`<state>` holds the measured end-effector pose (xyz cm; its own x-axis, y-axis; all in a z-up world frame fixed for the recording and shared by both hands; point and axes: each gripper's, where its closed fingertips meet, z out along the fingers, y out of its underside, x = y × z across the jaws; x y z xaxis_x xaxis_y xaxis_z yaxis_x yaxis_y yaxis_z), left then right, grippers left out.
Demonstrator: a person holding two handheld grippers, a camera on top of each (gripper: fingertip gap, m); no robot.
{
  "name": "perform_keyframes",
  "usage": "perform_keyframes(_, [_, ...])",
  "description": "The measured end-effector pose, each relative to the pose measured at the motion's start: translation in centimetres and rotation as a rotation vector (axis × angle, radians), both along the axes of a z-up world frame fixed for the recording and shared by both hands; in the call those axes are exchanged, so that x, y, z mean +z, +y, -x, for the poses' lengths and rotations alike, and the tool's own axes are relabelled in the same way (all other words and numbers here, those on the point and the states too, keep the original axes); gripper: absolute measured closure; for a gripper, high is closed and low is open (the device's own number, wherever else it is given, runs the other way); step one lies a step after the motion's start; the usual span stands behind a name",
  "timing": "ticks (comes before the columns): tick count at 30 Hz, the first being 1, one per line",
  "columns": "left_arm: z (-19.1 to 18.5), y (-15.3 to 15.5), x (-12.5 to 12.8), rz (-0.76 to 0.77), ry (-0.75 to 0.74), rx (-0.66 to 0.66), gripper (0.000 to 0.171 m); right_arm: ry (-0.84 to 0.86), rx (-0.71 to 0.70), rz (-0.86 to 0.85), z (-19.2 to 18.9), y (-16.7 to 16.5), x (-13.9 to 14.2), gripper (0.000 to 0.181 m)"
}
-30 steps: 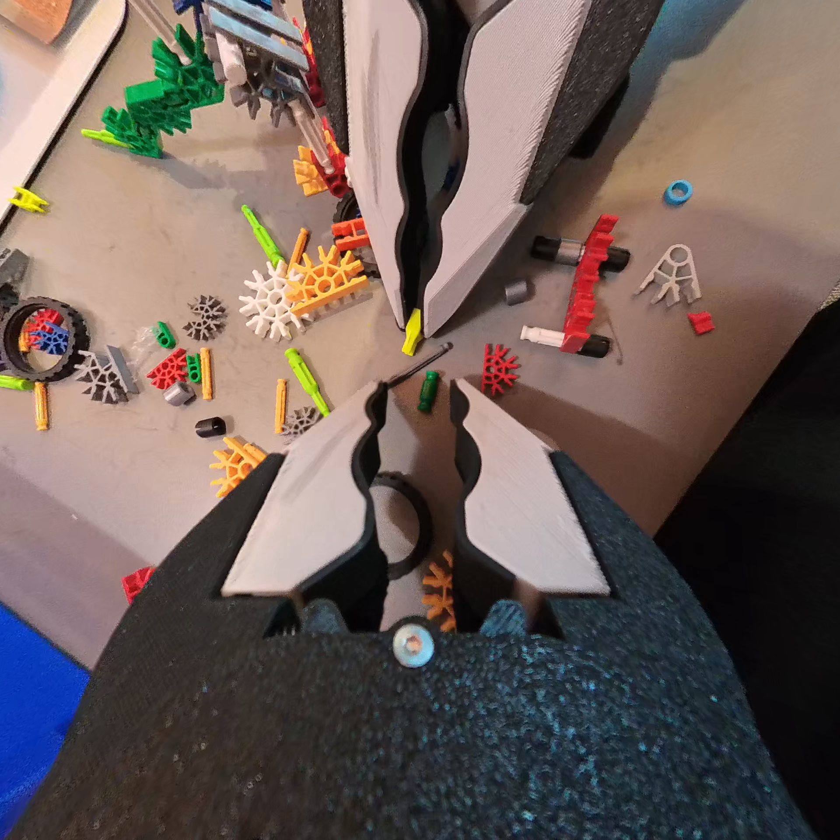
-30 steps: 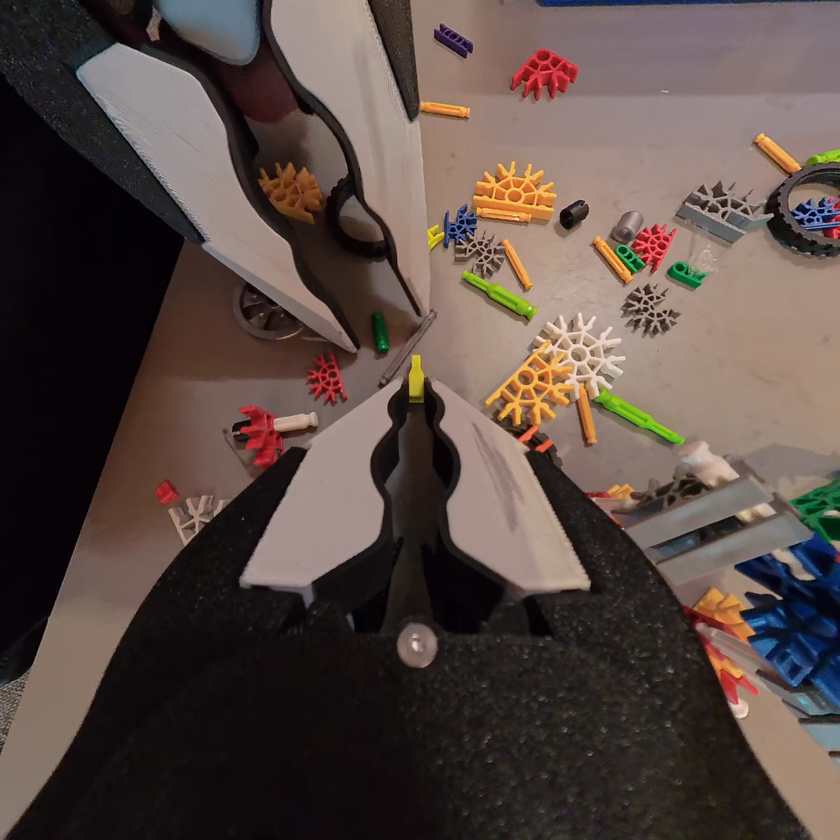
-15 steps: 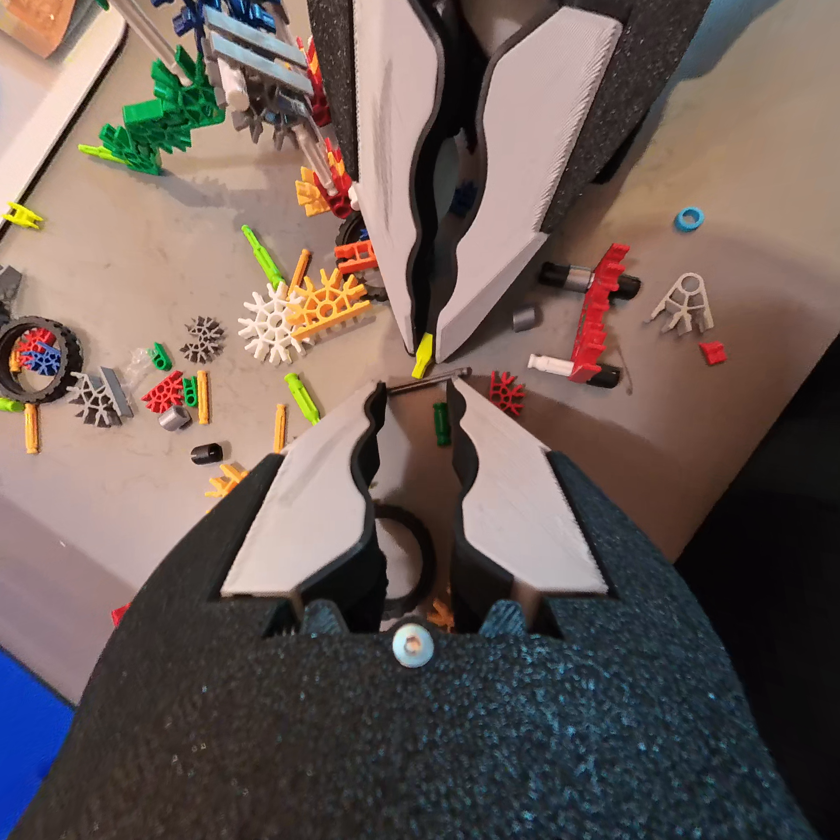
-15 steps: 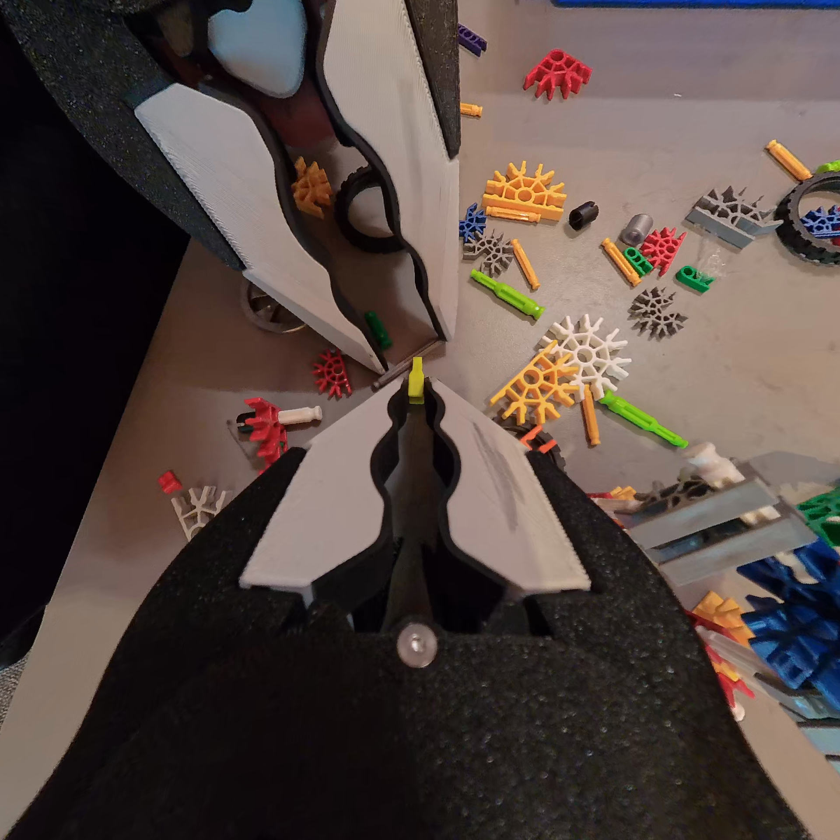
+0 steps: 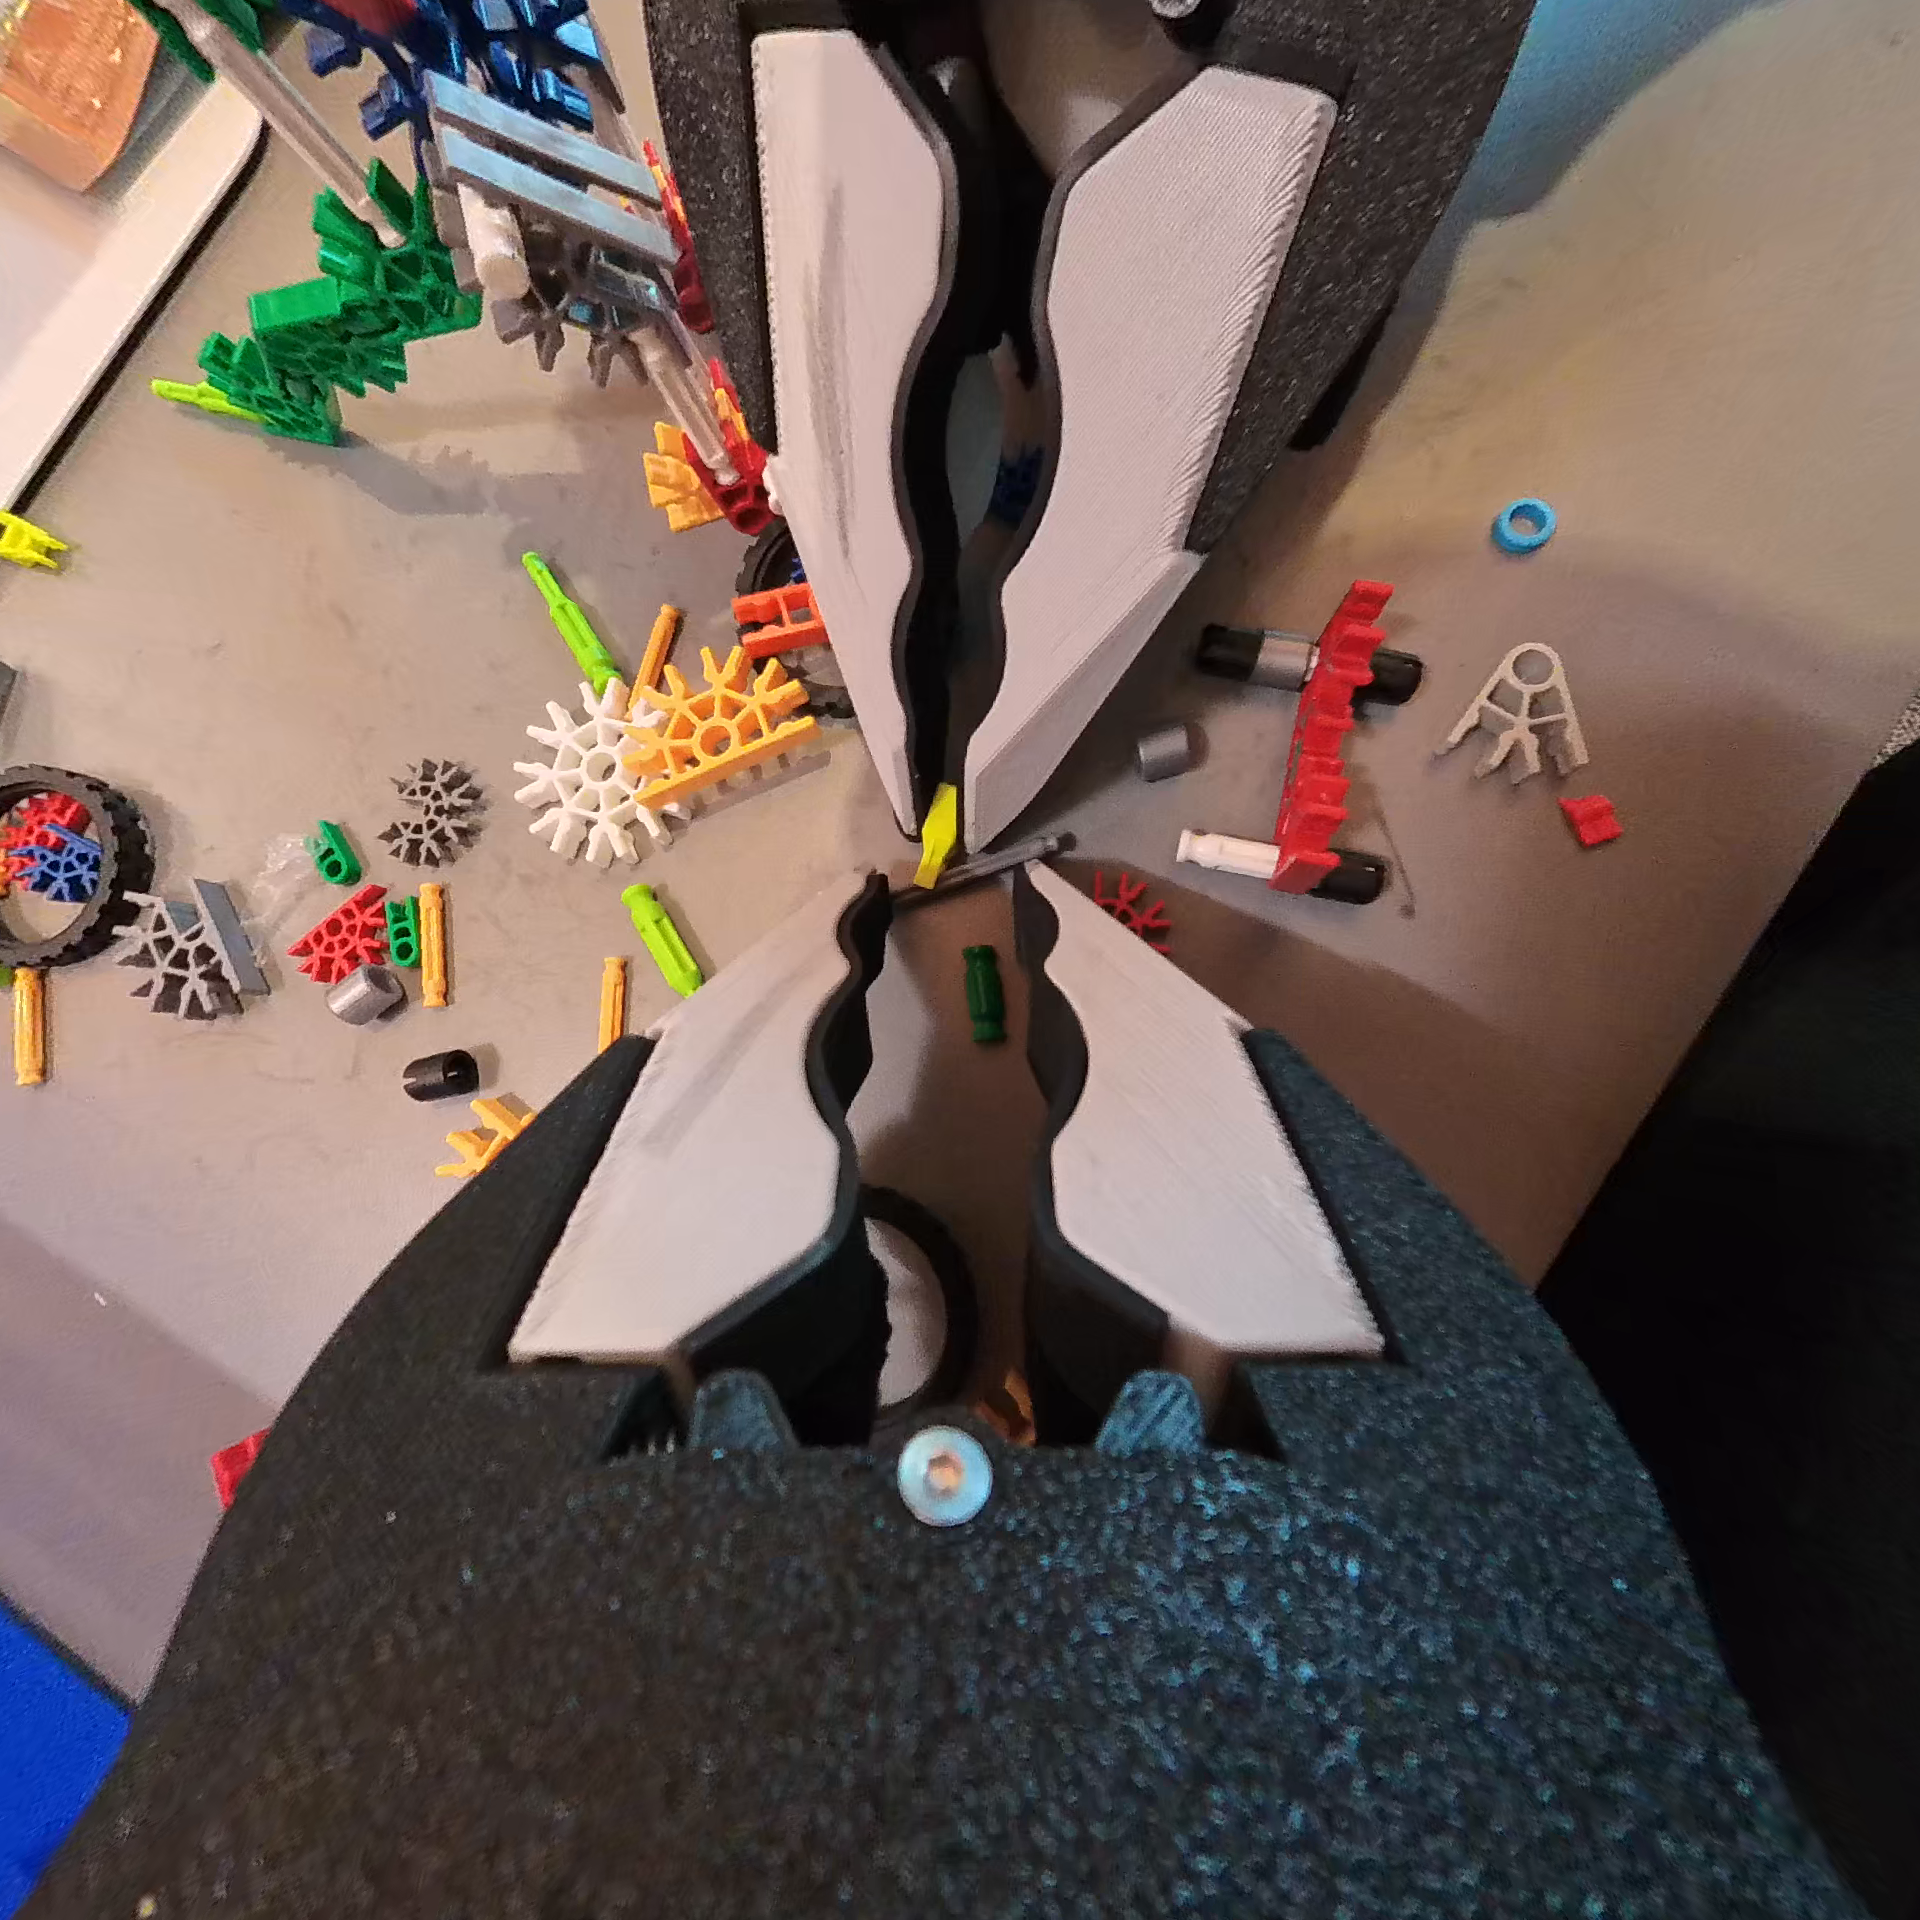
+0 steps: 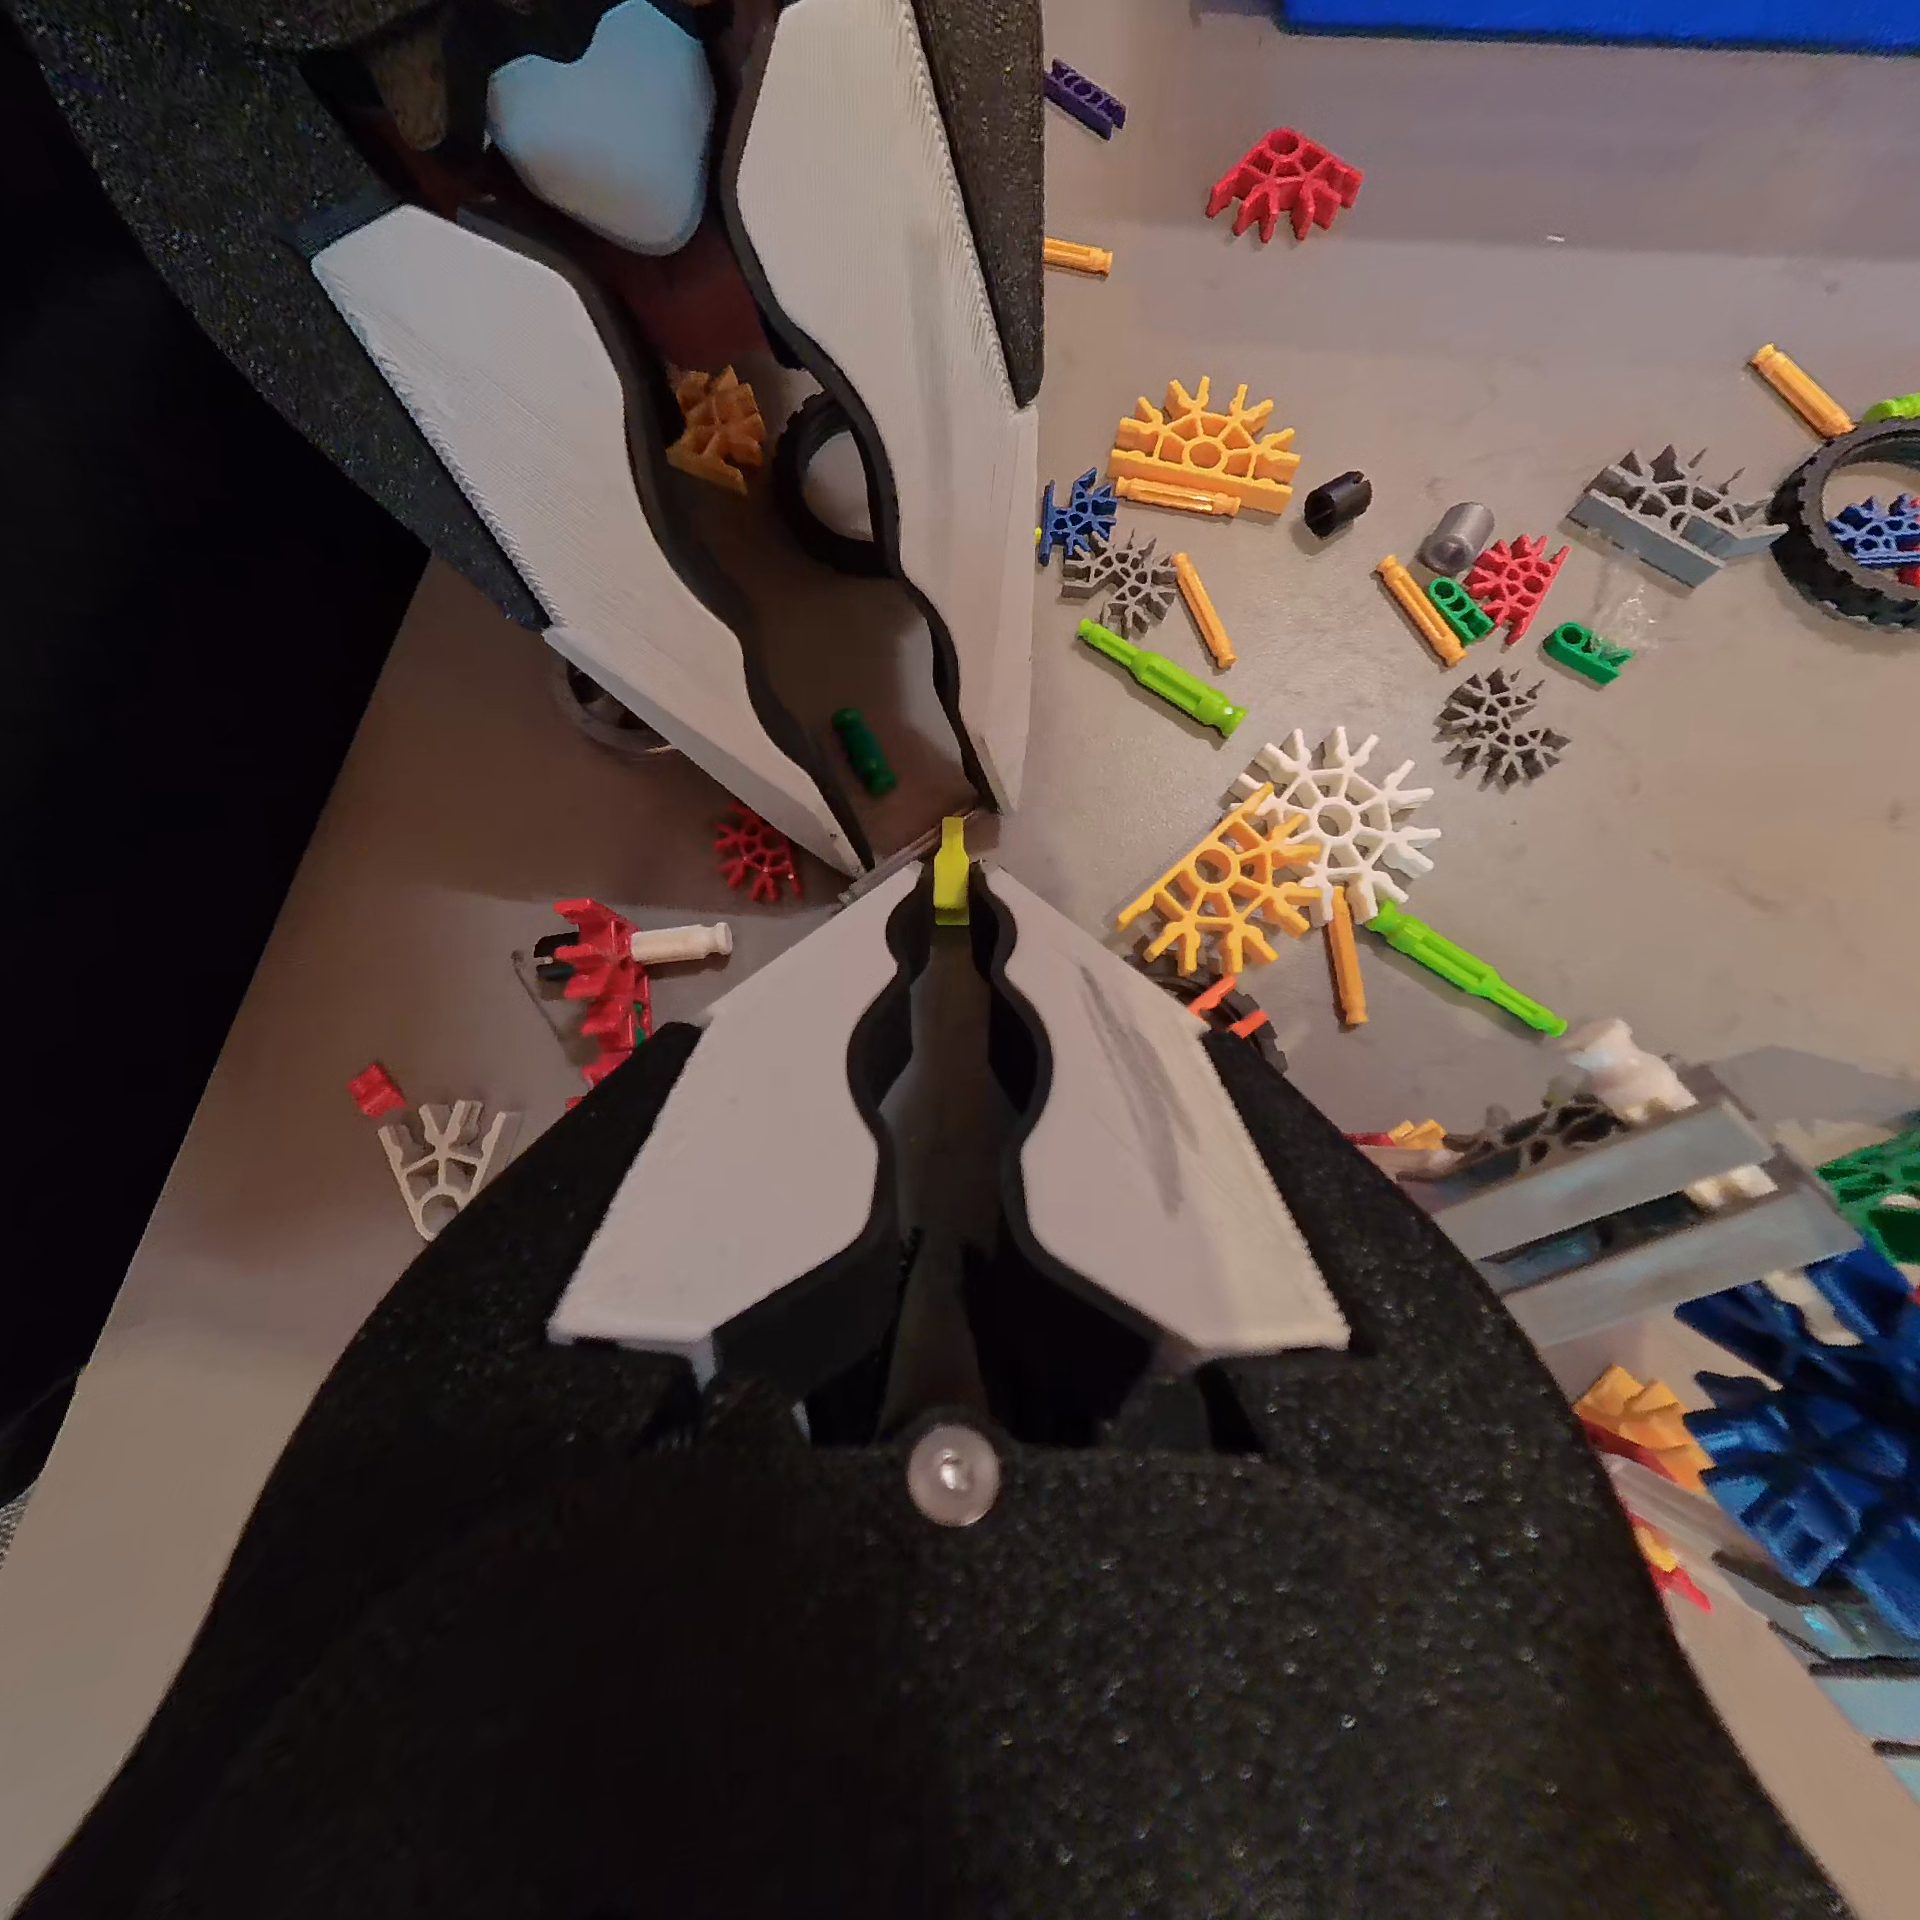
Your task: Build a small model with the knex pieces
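My right gripper (image 6: 949, 881) is shut on a small yellow-green rod (image 6: 949, 878) that sticks out past its tips. In the left wrist view that gripper (image 5: 940, 821) comes down from the top with the yellow-green rod (image 5: 938, 836). My left gripper (image 5: 951, 888) is open and empty, tip to tip with the right one. A short dark green rod (image 5: 984, 992) lies on the table between its fingers, and a thin grey rod (image 5: 1003, 855) lies just past its tips. In the right wrist view the left gripper (image 6: 925, 831) straddles the dark green rod (image 6: 864, 750).
Loose building pieces cover the grey table (image 5: 312, 623): a white snowflake connector (image 5: 587, 774), a yellow half-round connector (image 5: 717, 738), a red connector on black rods (image 5: 1325, 738), a black tyre (image 5: 73, 883). A built green, blue and grey assembly (image 5: 499, 208) stands at the back left. The table edge runs along the right. Both grippers' tips are close together, under 4 cm apart.
The left gripper has moved forward towards the right one, so the dark green rod now lies between its fingers. The right gripper still holds the yellow-green rod.
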<state>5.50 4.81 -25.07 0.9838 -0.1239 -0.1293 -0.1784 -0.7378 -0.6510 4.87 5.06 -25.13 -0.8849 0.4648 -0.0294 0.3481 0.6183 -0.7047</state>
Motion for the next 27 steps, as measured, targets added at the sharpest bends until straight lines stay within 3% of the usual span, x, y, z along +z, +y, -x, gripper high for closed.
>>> perform_keyframes(15, [-0.21,-0.52,0.12,0.000,0.005,0.035,0.135,0.001,0.004,0.004,-0.05,0.01,0.00,0.175])
perform_keyframes(27, [-0.34,0.25,0.08,-0.023,-0.015,0.038,0.139,0.000,0.003,0.005,-0.05,0.03,0.00,0.175])
